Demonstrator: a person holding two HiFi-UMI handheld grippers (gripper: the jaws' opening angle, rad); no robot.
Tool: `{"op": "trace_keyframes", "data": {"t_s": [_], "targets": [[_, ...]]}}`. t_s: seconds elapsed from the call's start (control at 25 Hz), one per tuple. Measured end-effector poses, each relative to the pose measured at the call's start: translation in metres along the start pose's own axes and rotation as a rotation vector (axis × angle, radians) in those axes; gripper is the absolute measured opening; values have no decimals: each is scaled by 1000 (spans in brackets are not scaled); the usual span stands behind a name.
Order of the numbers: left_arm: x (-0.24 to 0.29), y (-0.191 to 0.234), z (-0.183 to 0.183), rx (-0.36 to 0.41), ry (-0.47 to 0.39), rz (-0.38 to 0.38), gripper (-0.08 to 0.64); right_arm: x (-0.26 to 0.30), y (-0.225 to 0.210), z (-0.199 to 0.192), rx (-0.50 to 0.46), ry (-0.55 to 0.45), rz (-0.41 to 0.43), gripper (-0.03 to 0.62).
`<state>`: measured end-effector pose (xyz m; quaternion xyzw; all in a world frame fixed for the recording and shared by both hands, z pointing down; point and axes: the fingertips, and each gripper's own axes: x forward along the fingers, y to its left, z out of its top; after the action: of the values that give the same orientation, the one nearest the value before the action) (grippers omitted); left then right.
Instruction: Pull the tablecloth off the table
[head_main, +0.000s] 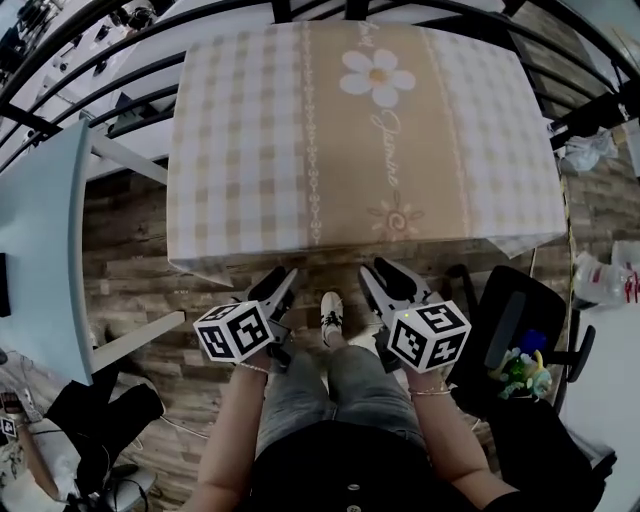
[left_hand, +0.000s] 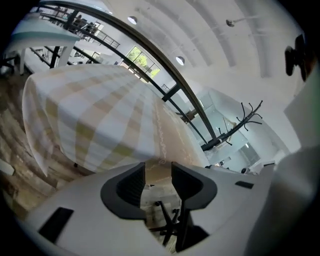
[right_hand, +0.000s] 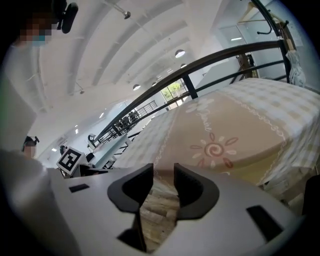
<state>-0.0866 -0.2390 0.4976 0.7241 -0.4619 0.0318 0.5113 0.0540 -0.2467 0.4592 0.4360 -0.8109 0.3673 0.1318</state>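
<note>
A beige and white checked tablecloth (head_main: 370, 130) with a daisy print and a beige middle band covers the table, and its near hem hangs over the front edge. My left gripper (head_main: 283, 283) is just short of that hem, left of centre, open with nothing between its pads. My right gripper (head_main: 378, 275) is at the same distance, right of centre, also open and empty. In the left gripper view the tablecloth (left_hand: 100, 120) spreads ahead of the left gripper (left_hand: 158, 170). In the right gripper view the right gripper (right_hand: 163, 172) faces the tablecloth (right_hand: 225, 130) near a printed swirl flower.
A black office chair (head_main: 510, 330) with a colourful object on it stands close at the right. A white table (head_main: 40, 250) lies at the left, with cables and clutter on the wooden floor (head_main: 130, 280). Black railings (head_main: 80, 60) run behind the table.
</note>
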Motion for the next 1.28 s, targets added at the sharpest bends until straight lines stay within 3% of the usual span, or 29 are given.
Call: {"op": "trace_keyframes", "data": {"t_s": [0.28, 0.48, 0.64, 0.88, 1.12, 1.28], "targets": [[36, 5, 30, -260, -57, -42, 236, 34, -30, 7, 140, 52, 4, 210], [60, 6, 36, -284, -93, 16, 251, 41, -62, 14, 291, 23, -3, 238], [69, 8, 35, -315, -102, 10, 281, 54, -67, 8, 346, 41, 34, 253], [78, 11, 41, -365, -126, -2, 285, 66, -75, 13, 507, -15, 47, 258], [86, 21, 46, -388, -148, 30, 284, 68, -85, 20, 742, -98, 85, 256], [88, 25, 46, -416, -157, 42, 282, 68, -89, 18, 808, -105, 66, 255]]}}
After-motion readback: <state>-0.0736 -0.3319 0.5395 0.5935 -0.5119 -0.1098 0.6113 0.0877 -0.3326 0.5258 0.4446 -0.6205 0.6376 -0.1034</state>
